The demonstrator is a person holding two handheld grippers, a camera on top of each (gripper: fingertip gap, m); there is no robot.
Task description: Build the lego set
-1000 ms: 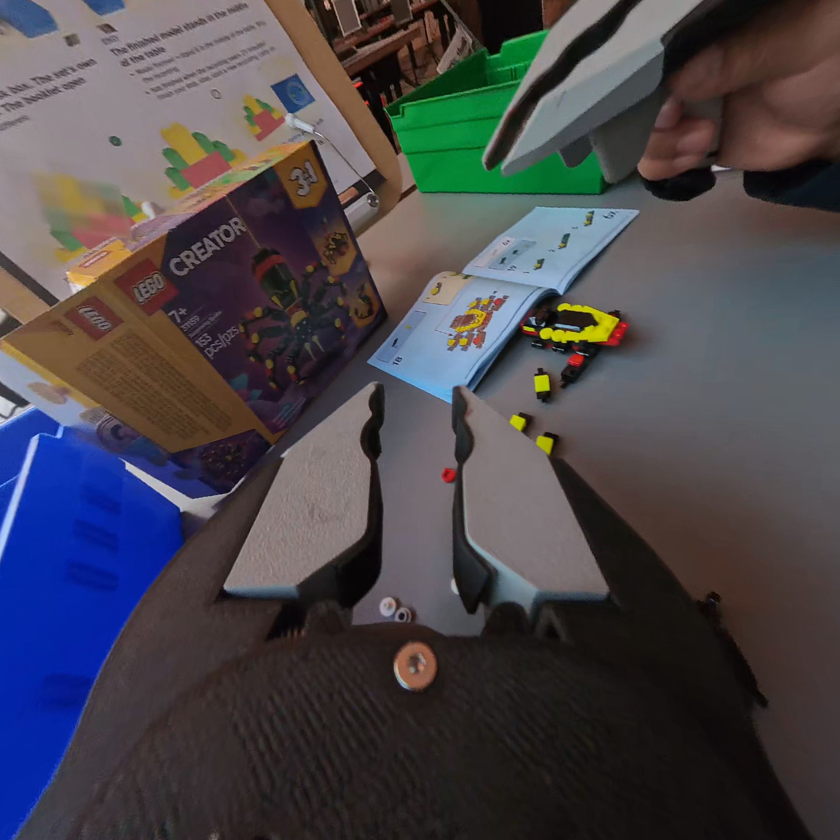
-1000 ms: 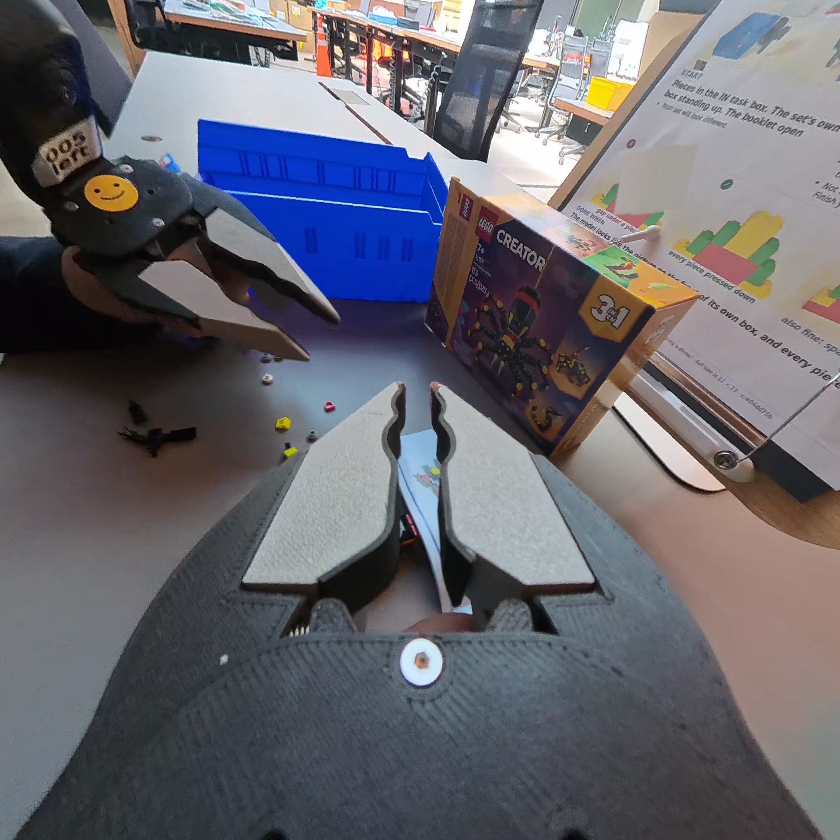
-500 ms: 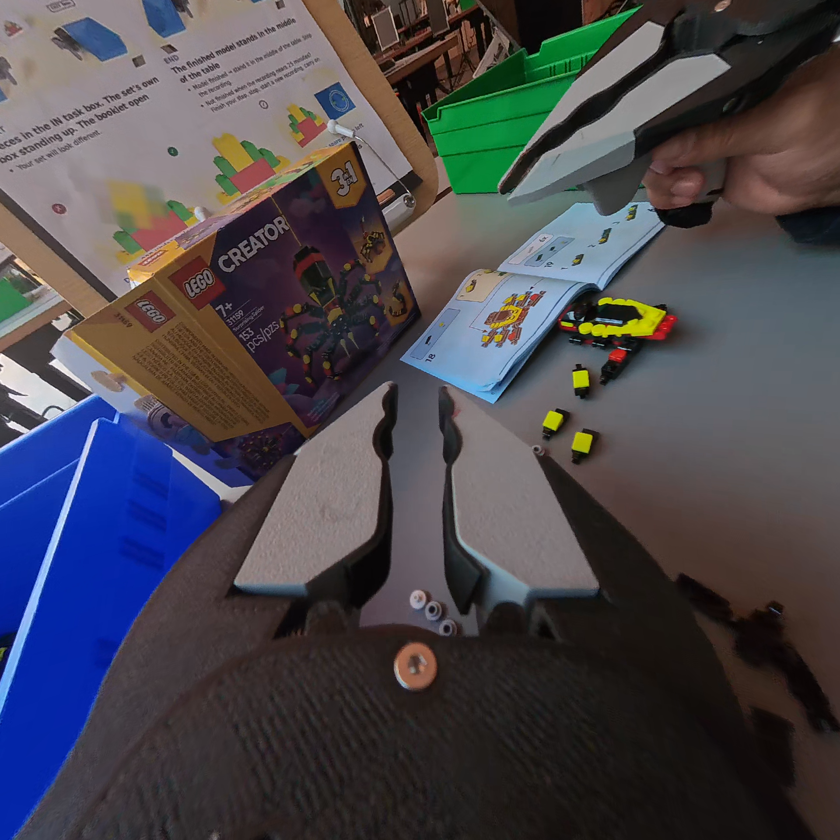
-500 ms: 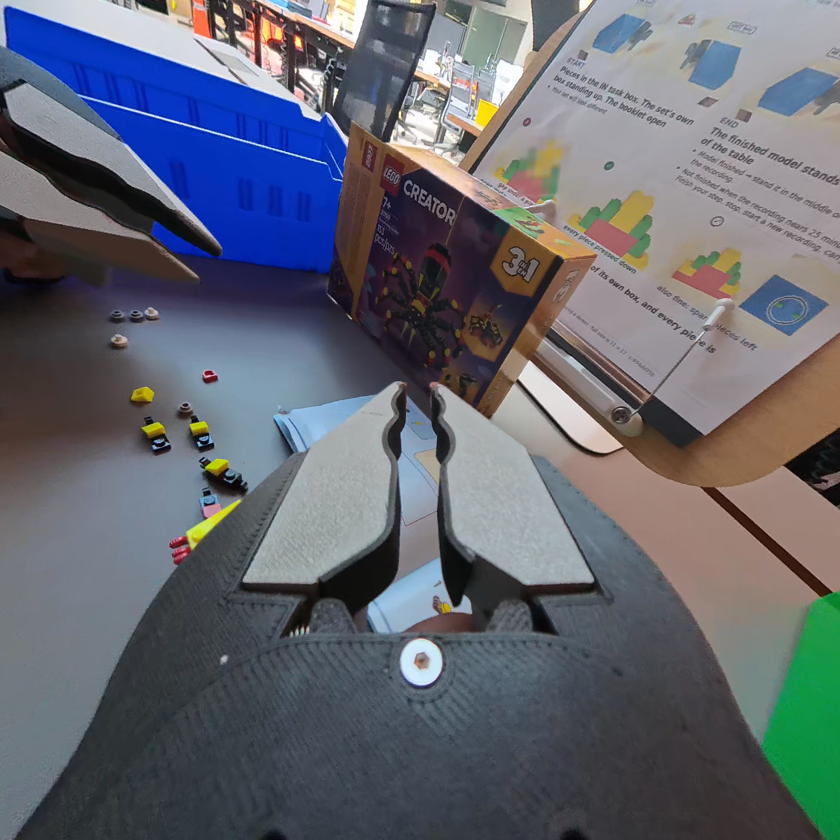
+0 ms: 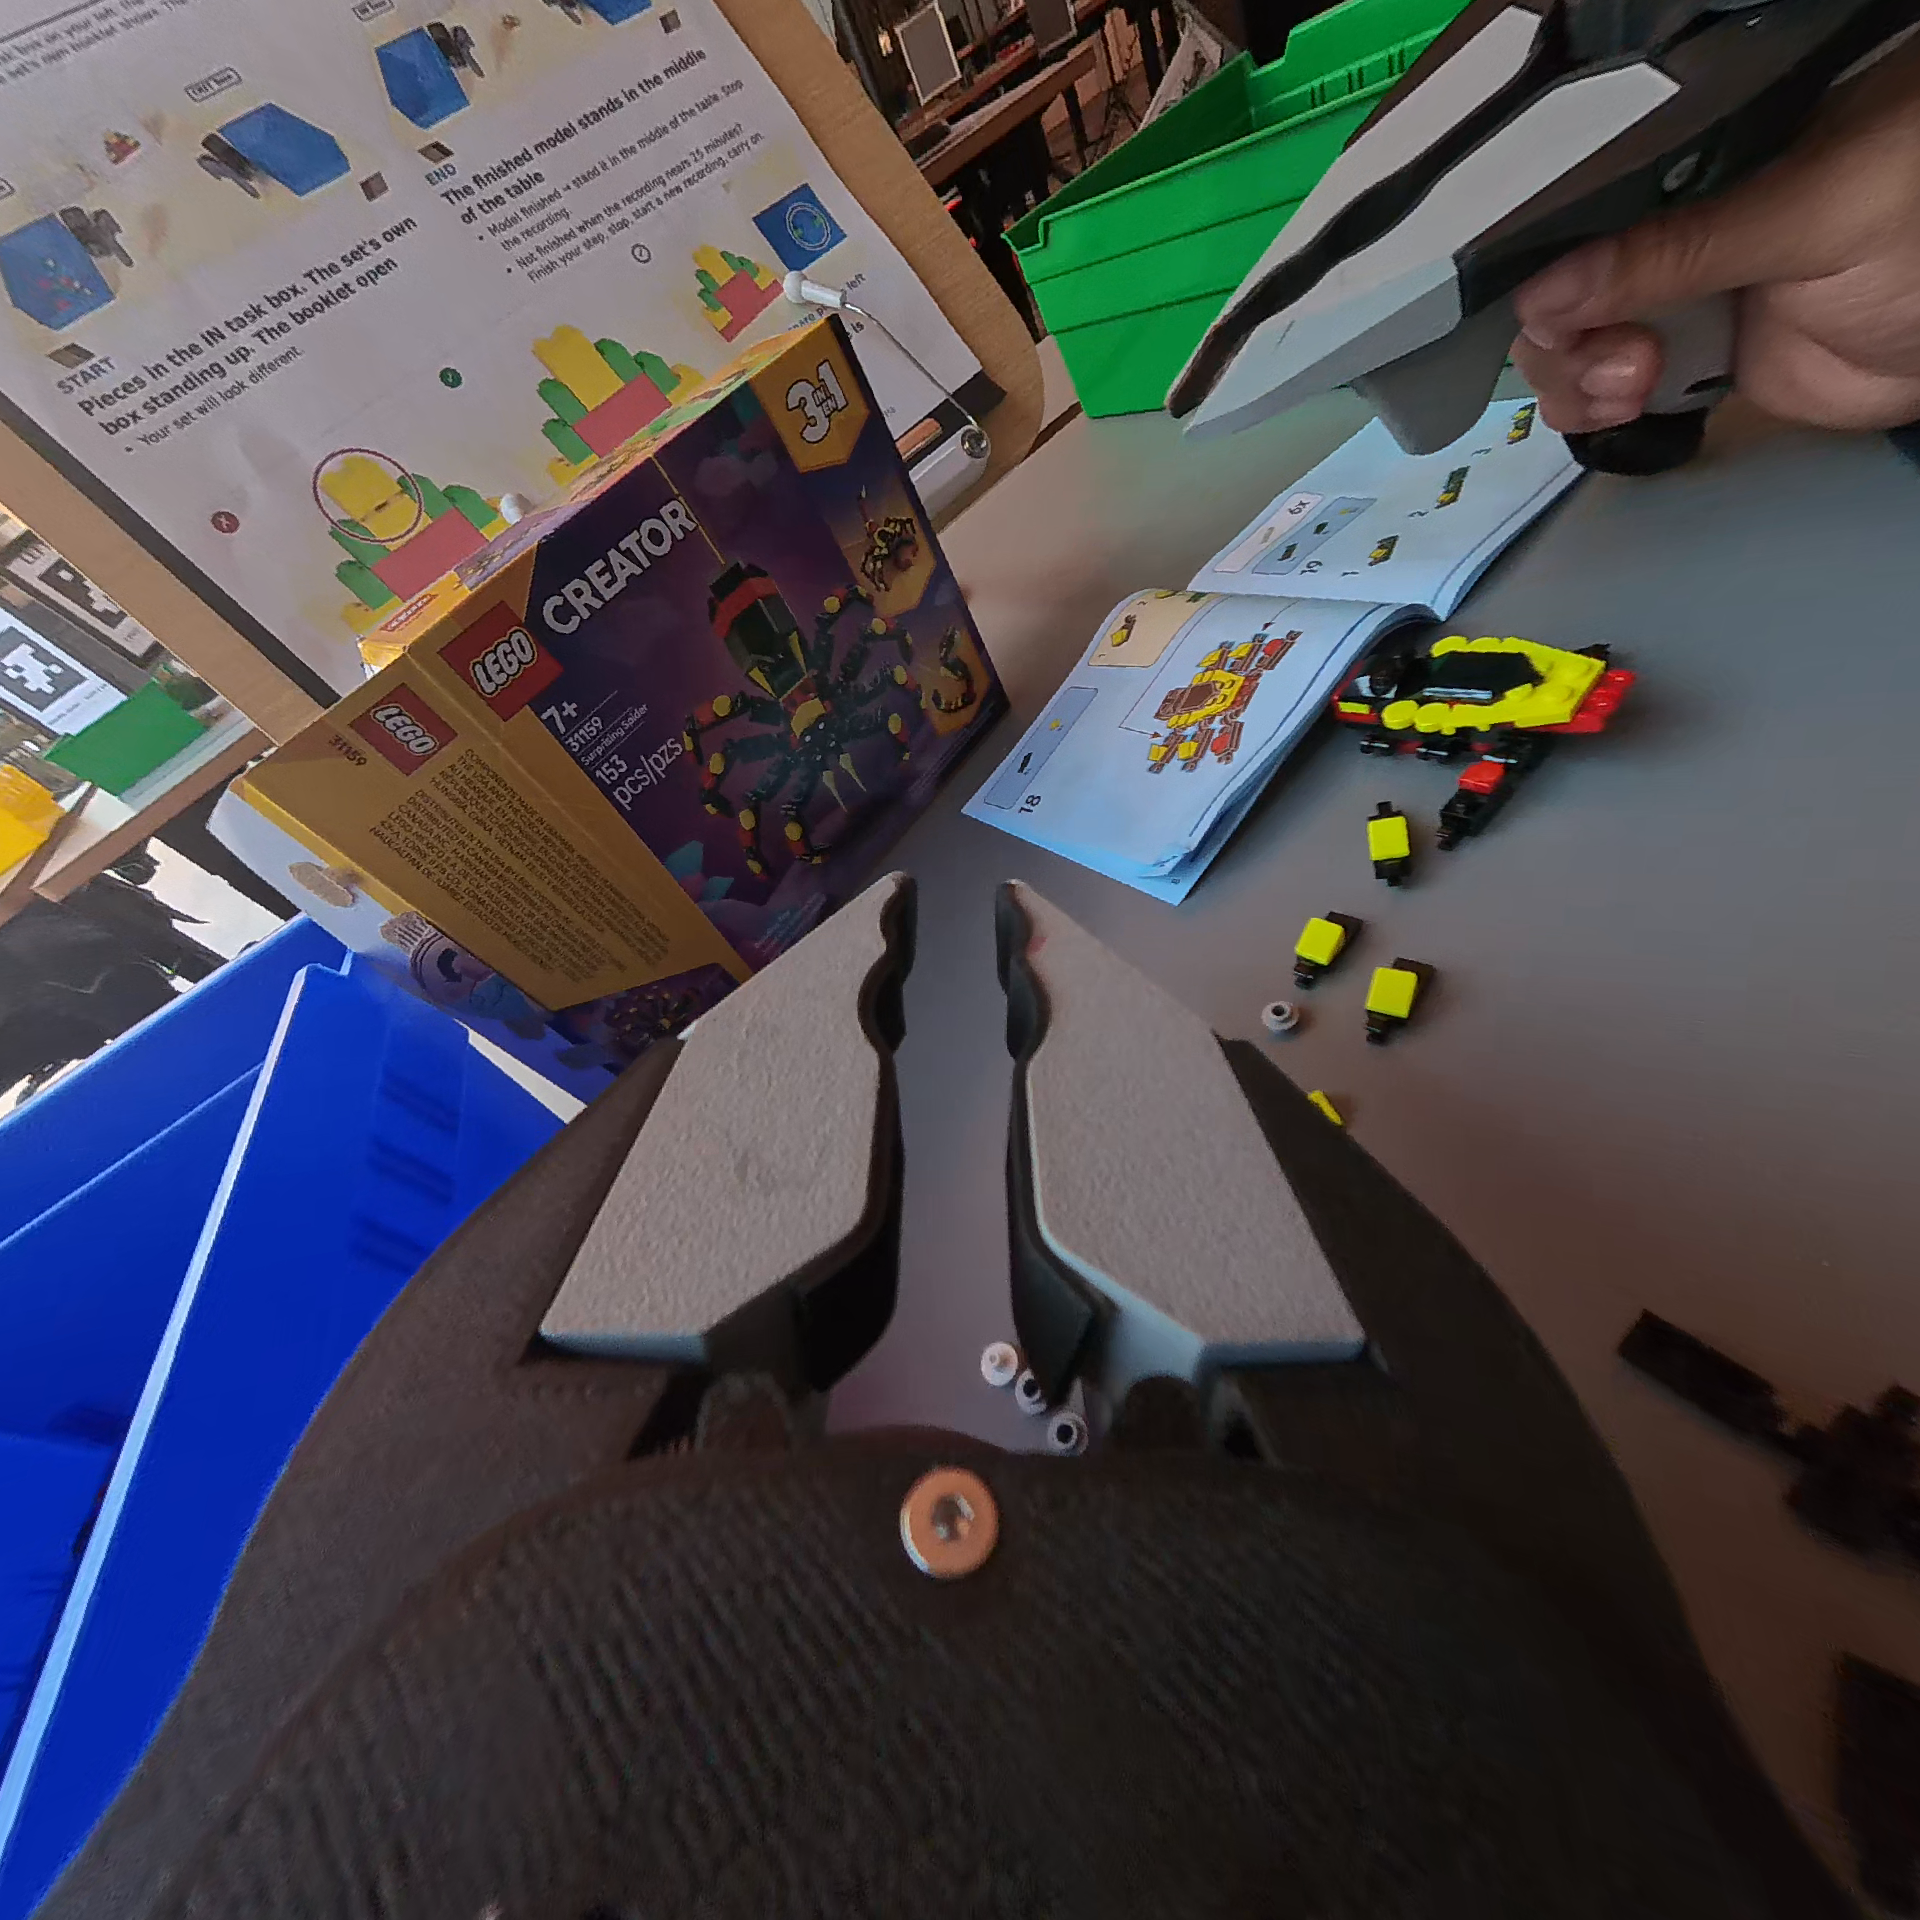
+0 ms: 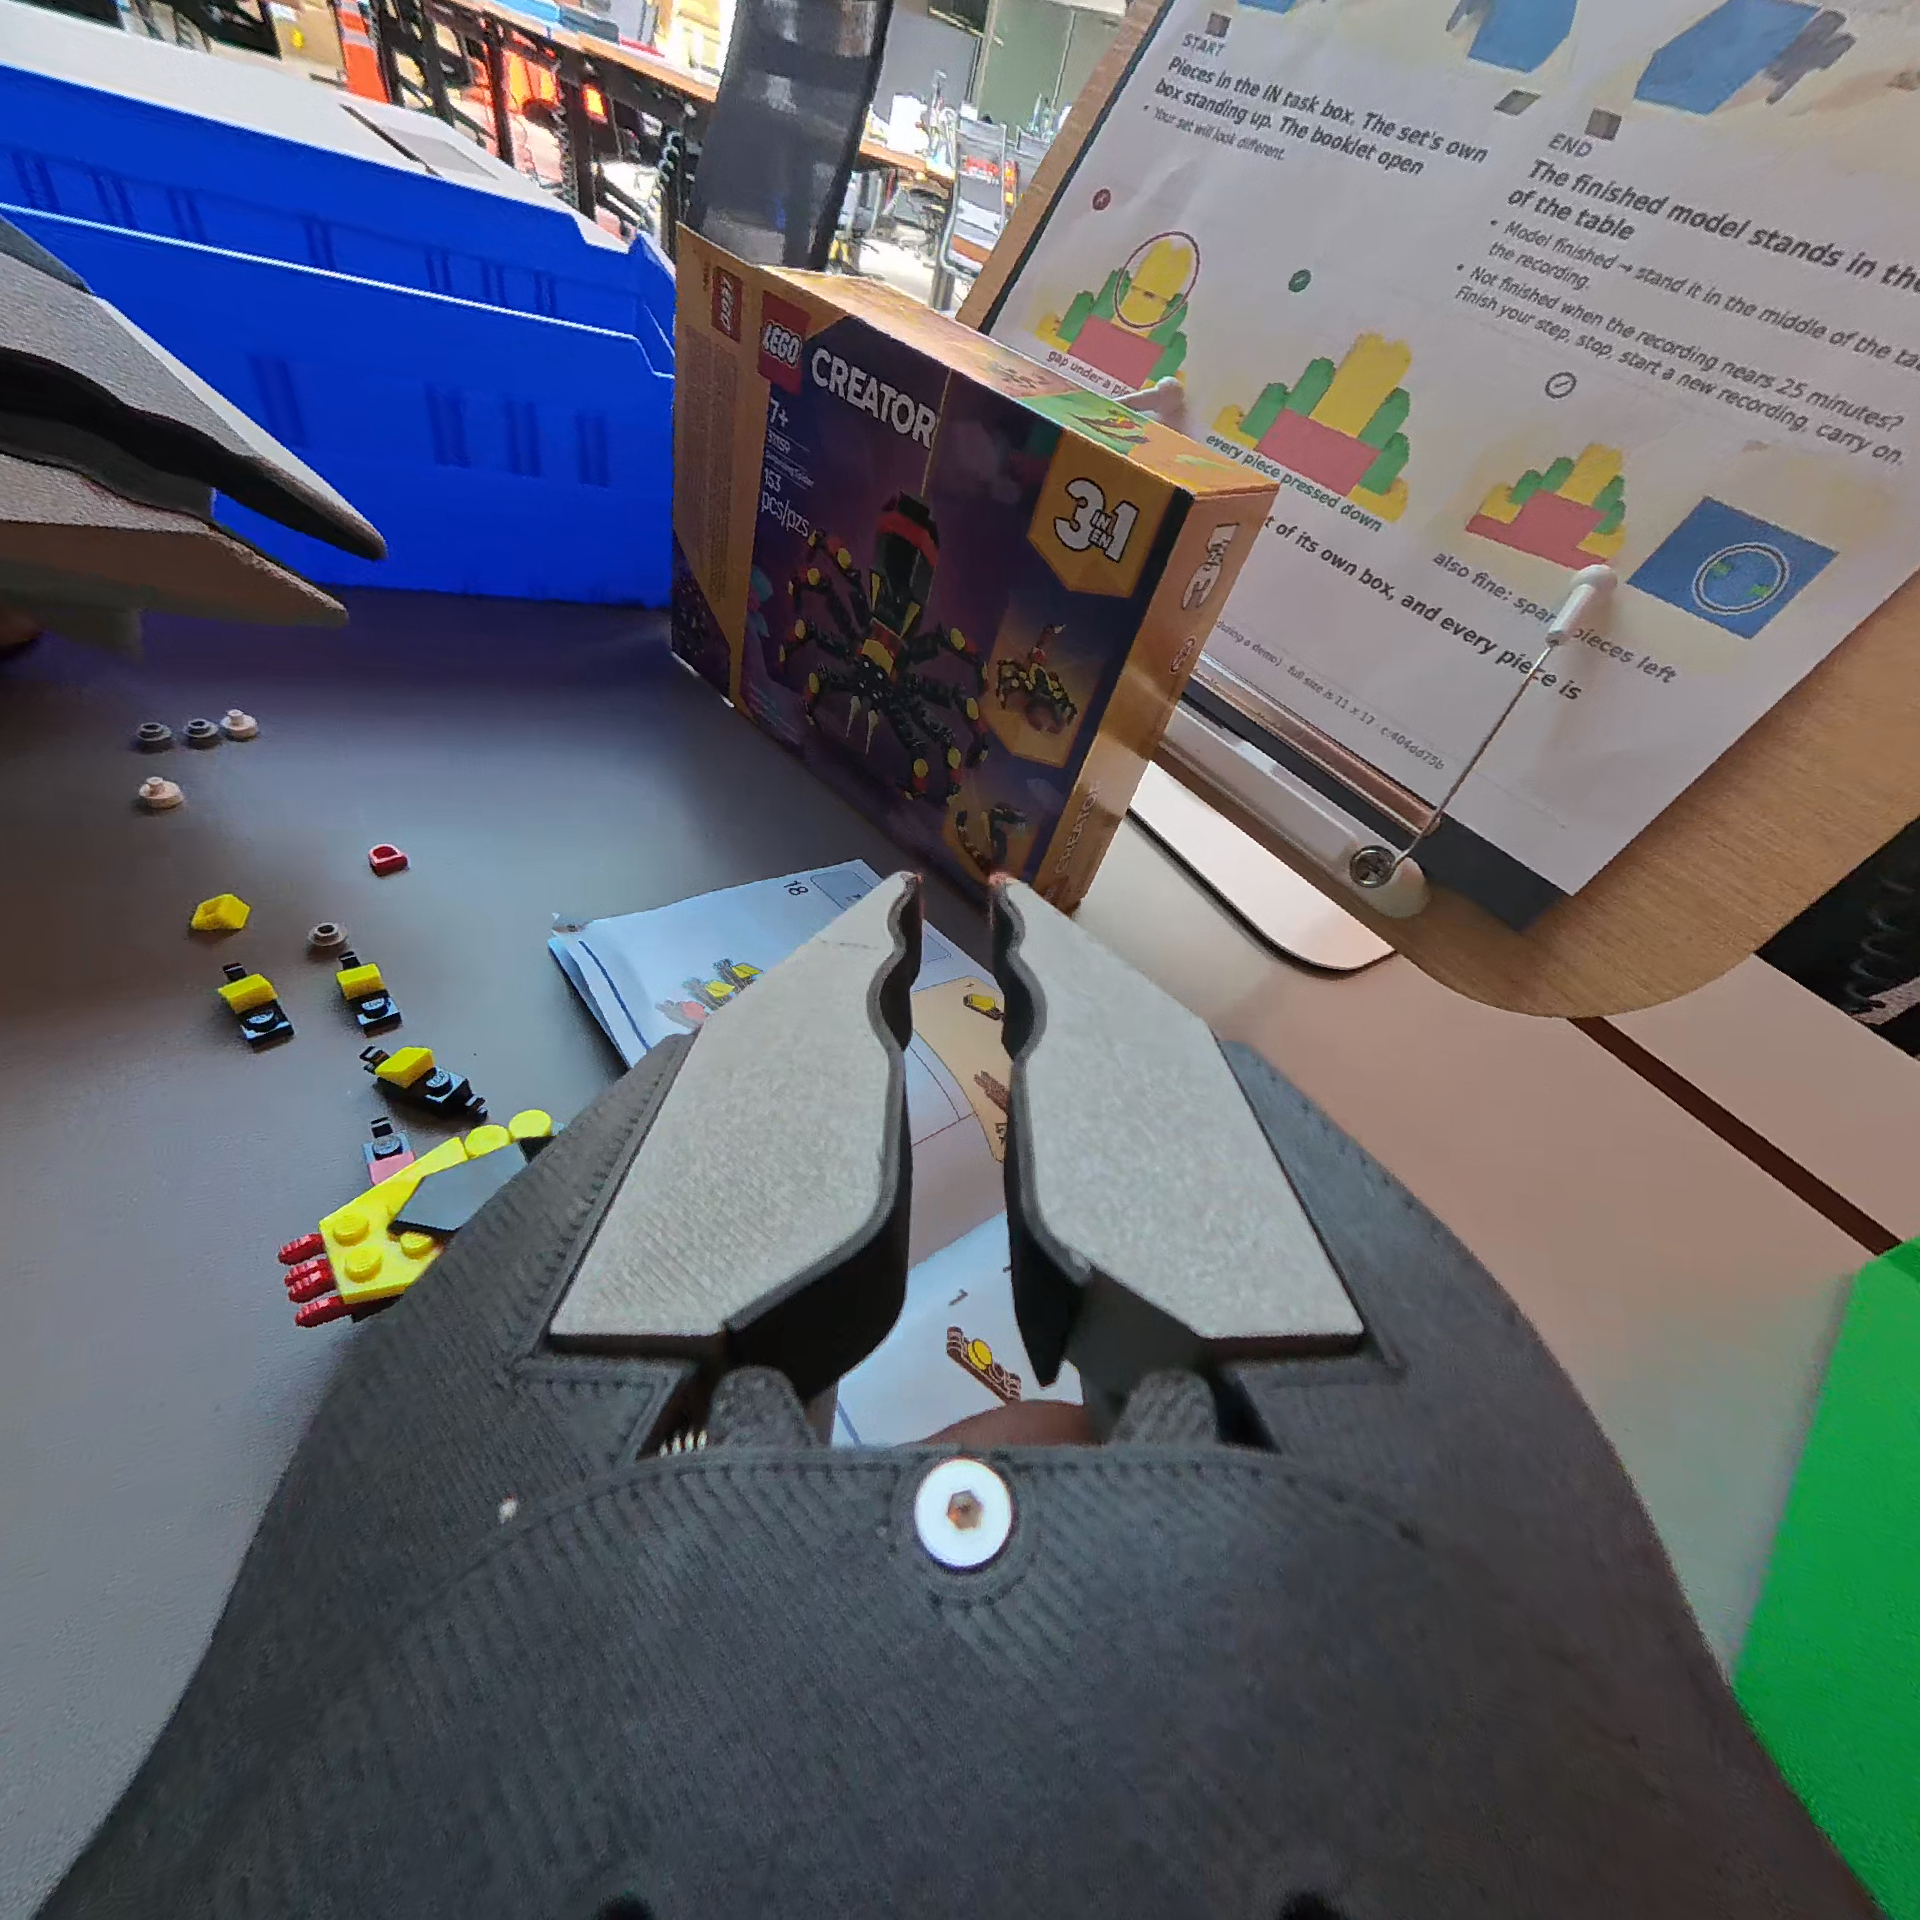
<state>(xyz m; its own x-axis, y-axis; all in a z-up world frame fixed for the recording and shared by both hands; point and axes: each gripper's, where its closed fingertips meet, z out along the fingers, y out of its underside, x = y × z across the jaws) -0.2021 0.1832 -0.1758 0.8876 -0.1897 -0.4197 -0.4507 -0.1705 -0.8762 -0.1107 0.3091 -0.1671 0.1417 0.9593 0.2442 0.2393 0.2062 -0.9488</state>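
While a yellow body (image 5: 1481,691) sits built at right beside the booklet (image 5: 1236,717), loose pieces (image 6: 312,987) remain, both grippers (image 5: 954,902) (image 6: 954,896) slightly spread, empty

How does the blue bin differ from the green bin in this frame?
The blue bin sits on the left side of the table, just behind the set's box; the green bin sits at the far right, beyond the open booklet. They differ plainly in colour. In the left wrist view the blue bin looms near the camera, the green one lies farther off. Both are plastic bins with ribbed or stepped walls.
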